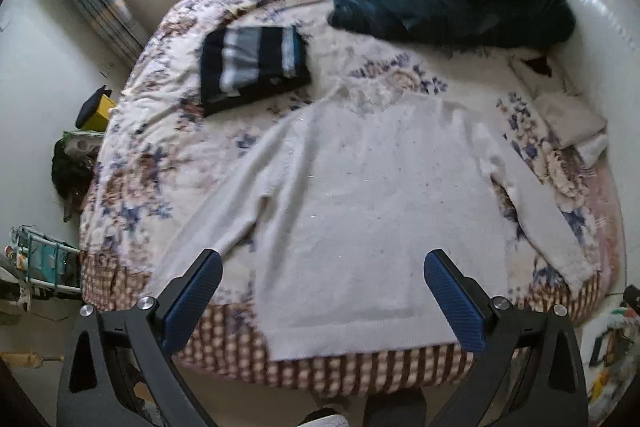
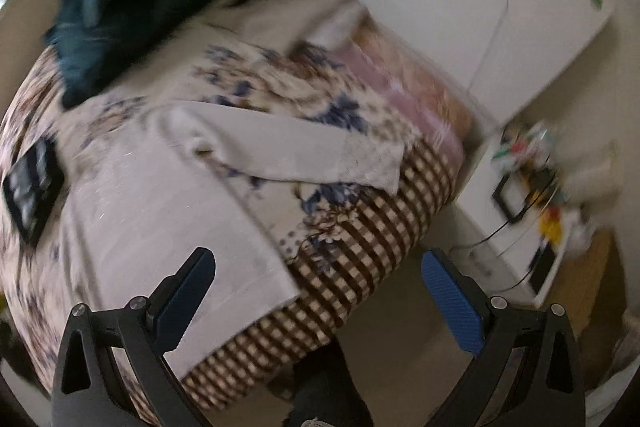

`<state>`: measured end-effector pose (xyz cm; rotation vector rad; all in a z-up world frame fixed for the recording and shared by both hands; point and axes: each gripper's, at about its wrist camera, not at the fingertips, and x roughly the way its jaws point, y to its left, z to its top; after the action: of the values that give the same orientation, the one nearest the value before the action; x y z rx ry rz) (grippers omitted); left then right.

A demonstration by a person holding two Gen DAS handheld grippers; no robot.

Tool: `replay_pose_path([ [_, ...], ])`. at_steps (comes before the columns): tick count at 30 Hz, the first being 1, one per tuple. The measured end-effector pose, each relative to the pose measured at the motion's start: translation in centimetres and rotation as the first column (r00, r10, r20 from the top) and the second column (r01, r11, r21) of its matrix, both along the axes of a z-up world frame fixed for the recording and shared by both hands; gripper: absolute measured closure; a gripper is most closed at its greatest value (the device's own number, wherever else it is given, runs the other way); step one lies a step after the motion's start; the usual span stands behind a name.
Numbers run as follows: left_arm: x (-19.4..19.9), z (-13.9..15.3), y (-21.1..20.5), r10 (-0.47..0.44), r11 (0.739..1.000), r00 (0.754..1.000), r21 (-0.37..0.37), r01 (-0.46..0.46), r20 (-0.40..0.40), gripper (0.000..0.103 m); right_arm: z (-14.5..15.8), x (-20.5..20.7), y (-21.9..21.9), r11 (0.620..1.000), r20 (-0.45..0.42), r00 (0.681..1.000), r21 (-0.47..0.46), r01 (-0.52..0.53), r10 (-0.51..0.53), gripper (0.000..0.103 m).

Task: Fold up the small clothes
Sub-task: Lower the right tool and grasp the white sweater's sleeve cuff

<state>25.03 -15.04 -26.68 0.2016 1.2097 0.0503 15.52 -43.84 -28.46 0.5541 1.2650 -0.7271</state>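
Left wrist: one white sweater flat; one striped garment, seemingly folded.

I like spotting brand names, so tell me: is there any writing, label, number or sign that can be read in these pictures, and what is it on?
None can be read.
White sweater: no print or tag shows.
Striped folded garment: stripes only.
Clutter on the white cabinet: colourful things, too blurred to read.
Both grippers: no markings show.
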Motion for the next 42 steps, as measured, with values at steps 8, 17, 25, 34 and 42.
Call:
replay_pose_path([
  [8,4.5,-15.1,-4.0,0.074,0.996,0.974,0.057,-0.063,-0.212,0.0,-18.0,-0.9,-11.4,0.942,-0.105,0.954,0.155,0.296,-0.282,0.0],
  [17,7.7,-27.9,-5.7,0.086,0.99,0.944,0.133,-0.046,-0.318,0.0,-30.3,-4.2,-17.2,0.732,-0.086,0.777,0.282,0.62,-0.624,0.0],
  [25,9.9,-28.3,-4.8,0.083,0.995,0.952,0.083,-0.061,-0.293,0.0,-33.3,-6.3,-18.6,0.475,0.04,0.486,0.296,0.829,-0.873,0.022],
  [34,12.5,-24.5,-1.3,0.092,0.995,0.964,0.051,-0.082,-0.248,0.0,-27.2,0.7,-19.2,0.686,0.183,0.662,0.138,0.715,-0.727,0.091],
  [42,16.8,-19.5,7.6,0.193,0.98,0.969,0.077,-0.183,-0.152,0.0,-14.3,17.8,-7.6,0.974,0.342,0.916,-0.009,0.227,-0.21,0.092],
])
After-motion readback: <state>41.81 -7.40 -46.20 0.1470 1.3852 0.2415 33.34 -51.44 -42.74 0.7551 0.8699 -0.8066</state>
